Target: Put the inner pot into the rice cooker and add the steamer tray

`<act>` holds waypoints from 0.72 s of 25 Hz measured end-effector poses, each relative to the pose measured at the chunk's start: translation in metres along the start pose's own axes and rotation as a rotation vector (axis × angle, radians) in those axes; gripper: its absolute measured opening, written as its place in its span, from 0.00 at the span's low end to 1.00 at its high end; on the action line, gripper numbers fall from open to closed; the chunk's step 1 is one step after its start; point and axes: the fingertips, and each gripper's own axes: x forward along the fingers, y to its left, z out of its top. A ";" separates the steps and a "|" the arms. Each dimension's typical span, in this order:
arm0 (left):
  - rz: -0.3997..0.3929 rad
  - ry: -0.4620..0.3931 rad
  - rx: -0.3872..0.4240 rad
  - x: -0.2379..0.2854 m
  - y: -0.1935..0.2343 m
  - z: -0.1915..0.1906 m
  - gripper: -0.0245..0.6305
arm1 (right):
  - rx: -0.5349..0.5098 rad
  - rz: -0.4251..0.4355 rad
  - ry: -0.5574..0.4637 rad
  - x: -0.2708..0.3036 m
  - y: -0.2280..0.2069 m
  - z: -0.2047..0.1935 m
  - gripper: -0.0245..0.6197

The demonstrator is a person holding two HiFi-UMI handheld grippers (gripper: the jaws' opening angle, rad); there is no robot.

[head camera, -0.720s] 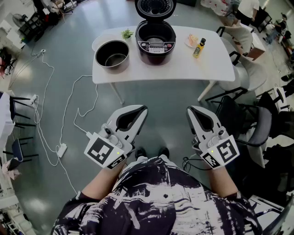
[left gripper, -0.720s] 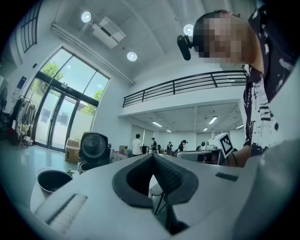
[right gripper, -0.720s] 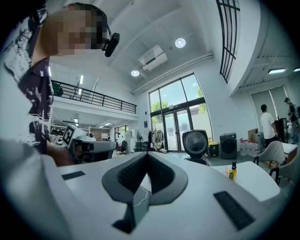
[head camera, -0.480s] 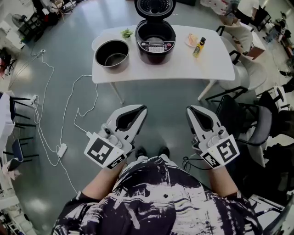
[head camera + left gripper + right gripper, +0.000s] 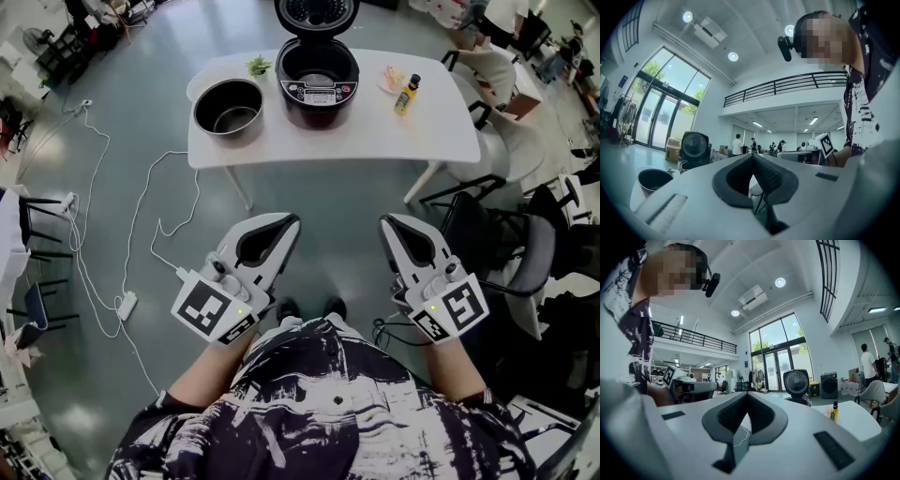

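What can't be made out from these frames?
- Steamer tray: not identifiable in any view.
- Rice cooker interior, head view: too small and distant to tell its contents.
- Green item and pale item on the table, head view: too small to identify.
- Inner pot, left gripper view: lower part hidden behind the left gripper's body.

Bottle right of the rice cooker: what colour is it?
The bottle is yellow with a black cap; the head view shows it best.
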 end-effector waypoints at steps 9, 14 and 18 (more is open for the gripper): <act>0.005 -0.008 -0.006 -0.003 0.003 0.001 0.04 | 0.046 -0.082 -0.104 0.006 -0.014 0.011 0.90; 0.007 -0.004 -0.007 -0.001 0.005 0.000 0.04 | 0.041 -0.081 -0.087 0.008 -0.018 0.006 0.90; 0.006 0.004 -0.011 0.002 0.005 -0.003 0.04 | 0.053 -0.087 -0.069 0.007 -0.022 0.003 0.90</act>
